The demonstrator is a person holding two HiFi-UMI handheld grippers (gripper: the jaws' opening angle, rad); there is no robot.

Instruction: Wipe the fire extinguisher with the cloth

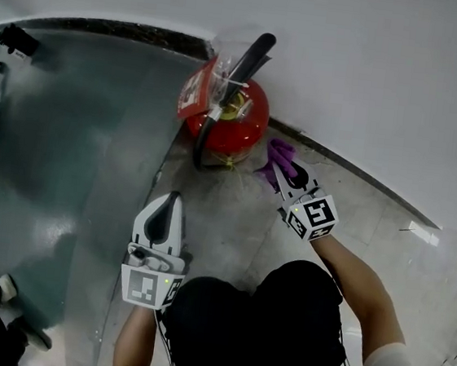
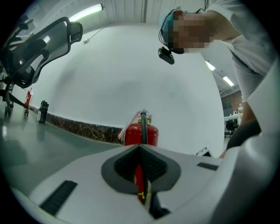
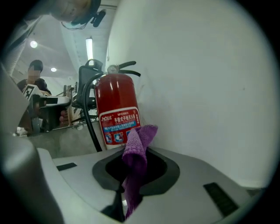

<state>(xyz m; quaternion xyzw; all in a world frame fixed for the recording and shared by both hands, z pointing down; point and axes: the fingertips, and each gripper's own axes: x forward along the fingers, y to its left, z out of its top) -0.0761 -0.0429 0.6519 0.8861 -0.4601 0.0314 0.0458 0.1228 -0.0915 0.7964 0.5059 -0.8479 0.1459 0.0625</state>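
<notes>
Approach step, wiping judged not yet begun. Right gripper [image 1: 285, 175] fingers pinch the purple cloth [image 3: 136, 148] just beside the red fire extinguisher [image 1: 234, 115], which stands on the floor against the wall. Left gripper [image 1: 170, 204] fingers are pressed together and empty. The next move calls for pressing the cloth onto the cylinder.

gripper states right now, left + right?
left gripper: closed, nothing between its jaws.
right gripper: closed on the purple knitted cloth.

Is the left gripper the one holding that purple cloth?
No, the purple cloth is clamped in the right gripper, while the left gripper is shut on nothing.
</notes>
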